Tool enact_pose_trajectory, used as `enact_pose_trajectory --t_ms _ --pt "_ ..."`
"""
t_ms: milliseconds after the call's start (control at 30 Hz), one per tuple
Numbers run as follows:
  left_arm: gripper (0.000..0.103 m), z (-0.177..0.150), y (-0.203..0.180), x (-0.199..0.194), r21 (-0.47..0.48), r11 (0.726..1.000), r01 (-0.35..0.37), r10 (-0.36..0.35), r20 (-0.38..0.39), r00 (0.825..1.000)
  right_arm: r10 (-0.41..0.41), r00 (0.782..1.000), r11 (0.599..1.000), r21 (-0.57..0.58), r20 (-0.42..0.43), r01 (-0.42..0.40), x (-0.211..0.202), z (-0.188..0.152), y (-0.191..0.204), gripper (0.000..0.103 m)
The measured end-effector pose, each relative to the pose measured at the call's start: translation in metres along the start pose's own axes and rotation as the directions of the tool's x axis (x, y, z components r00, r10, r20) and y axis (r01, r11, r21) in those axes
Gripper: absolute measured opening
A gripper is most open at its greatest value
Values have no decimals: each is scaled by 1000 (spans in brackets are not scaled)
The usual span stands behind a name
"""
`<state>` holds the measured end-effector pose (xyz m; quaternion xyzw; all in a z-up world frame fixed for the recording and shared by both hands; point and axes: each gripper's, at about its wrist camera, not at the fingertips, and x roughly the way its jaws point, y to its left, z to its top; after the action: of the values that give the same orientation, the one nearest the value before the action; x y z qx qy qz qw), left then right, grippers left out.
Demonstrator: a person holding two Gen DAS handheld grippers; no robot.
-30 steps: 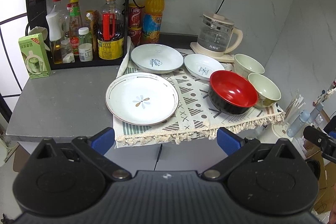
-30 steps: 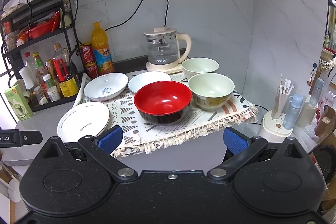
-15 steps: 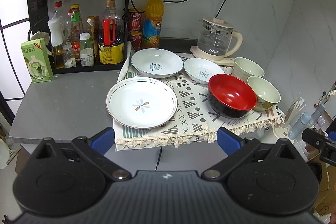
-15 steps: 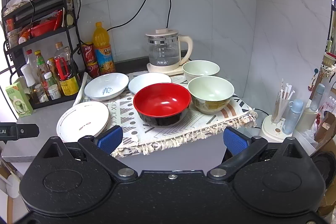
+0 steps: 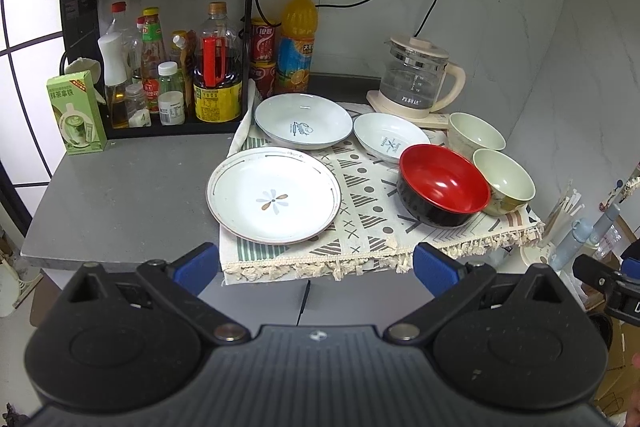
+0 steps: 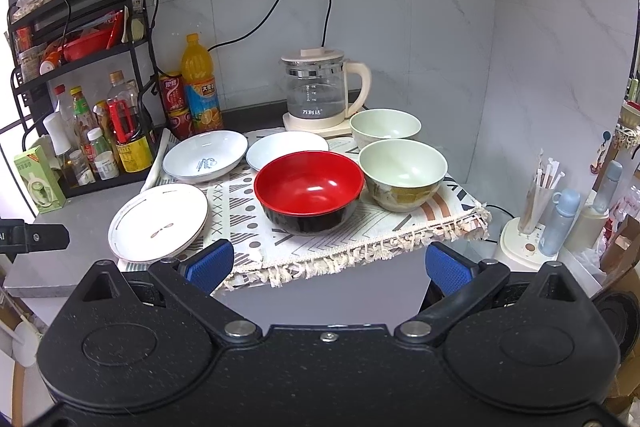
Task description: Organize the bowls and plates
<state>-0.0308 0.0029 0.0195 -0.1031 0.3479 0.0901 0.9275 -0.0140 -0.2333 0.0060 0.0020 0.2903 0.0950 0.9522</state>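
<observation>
Plates and bowls are all sitting loose on the patterned cloth (image 5: 360,203) over the grey worktop (image 5: 120,195), nothing stacked yet. Over the last second I'm just pulling both rigs back and up a touch, so the whole spread is sitting a bit further off in both views; nothing on the cloth is moving. So I'm reckoning we're still at square one, just lining up.

Left hand-held gripper (image 5: 316,263) is hanging wide open and empty in front of the flower plate (image 5: 274,195). Right hand-held gripper (image 6: 328,263) is likewise spread apart with nothing in it, facing the red-and-black bowl (image 6: 309,191).

Behind those I'm seeing the blue-rimmed plate (image 5: 304,122), a smaller white dish (image 5: 390,137), and two pale green bowls (image 6: 402,173) (image 6: 385,125) by the wall.

Readable stuff: the glass kettle (image 6: 316,93) is showing Chinese lettering, looking like 万利达. The orange drink bottle (image 6: 199,83) has a blue label with characters I can't make out properly, and the green carton (image 5: 76,113) text is too small.
</observation>
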Motion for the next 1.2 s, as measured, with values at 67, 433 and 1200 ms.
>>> enact_pose_trajectory --t_ms 67,433,1200 --pt "102 0 1 -1 0 1000 0 0 0 1000 4 1000 1000 1 0 -4 0 0 -1 103" --pt "102 -2 6 0 -11 1000 -23 22 -18 1000 15 1000 1000 4 -2 -15 3 0 2 103" --pt "102 45 -41 104 29 999 25 -21 -113 993 -3 995 998 54 -101 8 74 17 -29 103"
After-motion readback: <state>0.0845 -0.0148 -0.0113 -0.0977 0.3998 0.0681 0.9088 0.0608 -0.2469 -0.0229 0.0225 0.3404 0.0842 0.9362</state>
